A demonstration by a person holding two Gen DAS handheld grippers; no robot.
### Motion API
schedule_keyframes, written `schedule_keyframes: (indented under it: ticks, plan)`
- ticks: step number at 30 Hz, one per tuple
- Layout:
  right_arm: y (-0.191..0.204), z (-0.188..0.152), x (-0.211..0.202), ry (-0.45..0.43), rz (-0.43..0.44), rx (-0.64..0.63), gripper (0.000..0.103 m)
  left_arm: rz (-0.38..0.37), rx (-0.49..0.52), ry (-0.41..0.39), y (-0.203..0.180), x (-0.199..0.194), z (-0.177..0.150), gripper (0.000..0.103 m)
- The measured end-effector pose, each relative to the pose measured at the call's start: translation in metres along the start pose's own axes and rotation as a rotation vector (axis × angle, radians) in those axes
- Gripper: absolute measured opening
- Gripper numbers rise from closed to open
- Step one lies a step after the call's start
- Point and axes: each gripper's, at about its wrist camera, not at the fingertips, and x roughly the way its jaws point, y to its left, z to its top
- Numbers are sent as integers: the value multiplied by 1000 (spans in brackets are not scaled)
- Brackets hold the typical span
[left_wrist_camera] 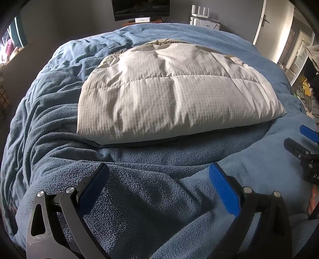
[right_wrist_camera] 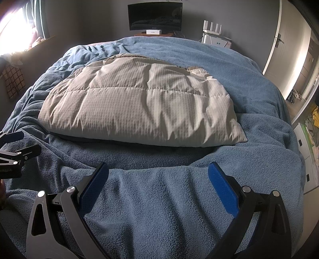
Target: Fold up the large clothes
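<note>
A beige quilted padded garment (left_wrist_camera: 171, 89) (right_wrist_camera: 139, 103) lies folded into a thick rectangle in the middle of the bed, a dark lining edge showing under its near side. My left gripper (left_wrist_camera: 159, 171) is open above the blue fleece blanket (left_wrist_camera: 139, 199), short of the garment's near edge, nothing between its blue pads. My right gripper (right_wrist_camera: 158, 170) is also open above the blanket (right_wrist_camera: 159, 209), in front of the garment's near edge. The right gripper (left_wrist_camera: 305, 143) shows at the right edge of the left wrist view; the left gripper (right_wrist_camera: 14, 147) shows at the left edge of the right wrist view.
The blue fleece blanket covers the whole bed and is rumpled on the left. Behind the bed stand a dark monitor (right_wrist_camera: 155, 18) and a white router (right_wrist_camera: 212, 26). A white door (right_wrist_camera: 279, 39) is at the right, a bright window (right_wrist_camera: 14, 33) at the left.
</note>
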Motion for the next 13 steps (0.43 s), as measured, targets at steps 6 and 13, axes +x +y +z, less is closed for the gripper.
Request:
schedule_keyframes:
  ticks: [6, 13]
  plan:
    - [0, -1, 2, 3, 0, 2, 95, 3, -2, 5, 1, 1, 0, 96]
    - [1, -2, 3, 5, -1, 3, 95, 14, -1, 9, 2, 1, 0, 96]
